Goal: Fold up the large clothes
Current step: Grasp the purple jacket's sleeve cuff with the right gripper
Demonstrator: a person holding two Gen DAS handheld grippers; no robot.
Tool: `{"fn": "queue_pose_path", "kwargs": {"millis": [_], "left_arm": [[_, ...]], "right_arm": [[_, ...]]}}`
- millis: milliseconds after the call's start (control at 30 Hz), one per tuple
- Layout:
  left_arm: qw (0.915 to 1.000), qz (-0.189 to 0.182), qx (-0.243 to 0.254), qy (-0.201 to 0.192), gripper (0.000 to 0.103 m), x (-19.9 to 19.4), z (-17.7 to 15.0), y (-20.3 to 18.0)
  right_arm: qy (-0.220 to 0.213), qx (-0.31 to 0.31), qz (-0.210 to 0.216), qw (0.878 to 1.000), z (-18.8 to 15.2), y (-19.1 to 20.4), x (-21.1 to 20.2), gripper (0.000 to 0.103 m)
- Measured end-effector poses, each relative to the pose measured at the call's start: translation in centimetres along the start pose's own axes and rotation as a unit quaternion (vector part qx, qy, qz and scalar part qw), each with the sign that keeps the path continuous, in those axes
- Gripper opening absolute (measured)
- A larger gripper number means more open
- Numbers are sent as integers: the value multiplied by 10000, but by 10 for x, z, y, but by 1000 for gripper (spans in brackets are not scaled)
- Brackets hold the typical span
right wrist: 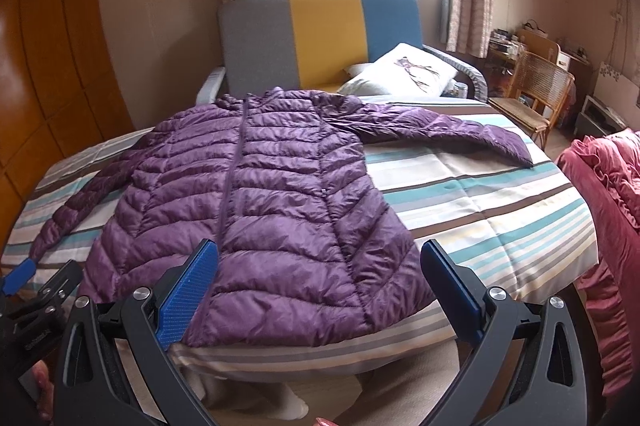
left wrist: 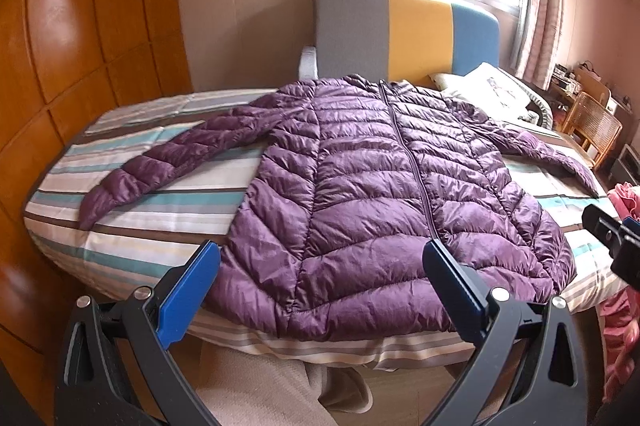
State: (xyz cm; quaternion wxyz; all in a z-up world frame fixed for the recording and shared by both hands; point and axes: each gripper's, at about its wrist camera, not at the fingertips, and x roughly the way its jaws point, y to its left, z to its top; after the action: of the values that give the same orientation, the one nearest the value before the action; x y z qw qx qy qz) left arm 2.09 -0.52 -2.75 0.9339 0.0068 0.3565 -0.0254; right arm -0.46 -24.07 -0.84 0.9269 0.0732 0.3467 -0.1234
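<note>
A purple puffer jacket [left wrist: 384, 186] lies zipped and spread flat on the striped bed [left wrist: 140, 238]. Left tongs [left wrist: 320, 266] and right tongs [right wrist: 320, 266] hover wide and empty just before the jacket's hem.

A purple puffer jacket [right wrist: 260, 194] lies flat, zipped, sleeves spread, on the striped bedcover [right wrist: 480, 202]. The right gripper [right wrist: 320, 258] hovers wide apart over its near hem.

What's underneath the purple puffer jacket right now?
The purple puffer jacket lies flat on a striped bed cover. Anything beneath its body is covered and cannot be seen.
</note>
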Motion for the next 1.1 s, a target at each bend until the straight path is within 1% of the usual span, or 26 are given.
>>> {"fn": "queue_pose_path", "kwargs": {"millis": [67,133,200,233,300,333,367,433,500,567,600,700,800,833,867,900,967,1100], "left_arm": [[9999,-140,-64,31,101,8,4,3],[9997,-194,-118,30,101,19,9,5],[9999,-70,-61,47,101,31,15,5],[10000,-15,-20,50,101,36,18,5],[9998,144,95,16,101,47,26,4],[9994,294,175,56,101,56,31,2],[9992,333,197,55,101,61,35,3],[9985,476,261,73,101,76,43,3],[9983,528,244,94,101,90,49,4],[9978,573,212,255,101,109,55,7],[9978,548,170,343,101,118,58,8],[9974,496,92,521,101,144,66,13],[9962,694,183,500,101,164,69,11],[9958,735,223,502,101,171,71,9],[9953,789,262,499,101,177,72,8],[9949,837,294,470,101,182,73,7],[9938,951,381,427,101,190,75,7],[9894,1261,571,449,101,209,78,6]], "right_arm": [[-30,84,-64,9999,4,-8,8,100],[-78,159,-171,9997,10,-18,17,100],[-178,201,-257,9993,15,-28,28,100],[-161,224,-277,9992,18,-34,37,100],[-26,220,-37,9997,25,-46,59,100],[62,245,52,9997,28,-51,67,100],[118,338,109,9993,30,-58,77,100],[169,610,107,9979,33,-76,95,100],[386,832,123,9957,36,-94,117,100],[656,1072,-157,9919,39,-113,142,100],[700,1214,-186,9900,40,-123,152,100],[714,1725,-276,9820,44,-155,178,100],[676,2159,-257,9737,53,-185,201,100],[639,2435,-205,9676,57,-199,209,100],[599,2660,-162,9620,59,-208,215,95],[538,2969,-86,9534,62,-221,224,91],[516,3297,-110,9426,66,-235,235,78],[369,3911,-137,9195,75,-266,259,73]]}}
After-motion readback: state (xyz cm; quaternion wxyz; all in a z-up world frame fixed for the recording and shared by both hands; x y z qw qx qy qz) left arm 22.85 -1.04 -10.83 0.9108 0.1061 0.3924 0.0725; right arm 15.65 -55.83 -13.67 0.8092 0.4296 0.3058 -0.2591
